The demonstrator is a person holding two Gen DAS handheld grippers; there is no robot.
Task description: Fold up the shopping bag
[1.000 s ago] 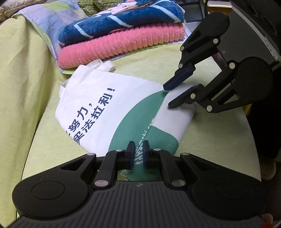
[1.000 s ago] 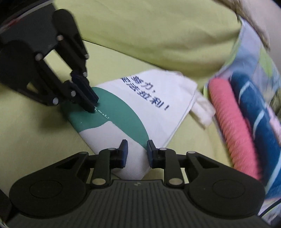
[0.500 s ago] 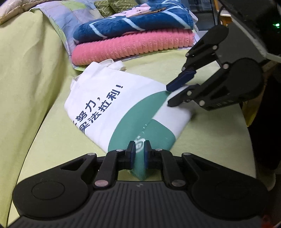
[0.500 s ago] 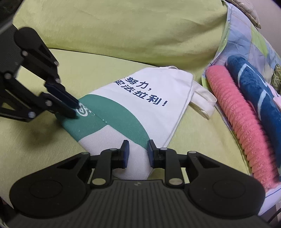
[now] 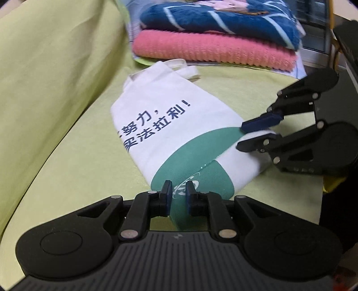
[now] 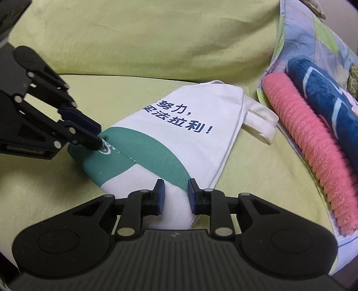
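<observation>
Now we hold the white shopping bag [image 5: 179,125] at its bottom end with both tools. Our left tool [image 5: 178,192] is closed on the green printed corner of the bag, the fabric pinched up between its blue pads. Our right tool [image 6: 174,193] grips the white corner beside the green band, with a fold of cloth filling the gap between its fingers. Seen from the left wrist view, the right tool [image 5: 250,136] has one finger above the cloth and one below it.

The bag lies on a yellow-green sofa seat [image 5: 78,170], its bottom end raised a little where we pinch it. Dark blue lettering runs across the white part, and the white handles [image 6: 261,125] trail out flat from the far end toward a pile of folded textiles.

That pile sits just beyond the handles: a pink ribbed towel [image 5: 212,49] with a dark blue striped towel [image 5: 219,20] on top, both resting on a patterned cloth [image 6: 308,33]. The sofa backrest [image 6: 145,38] rises behind the bag.
</observation>
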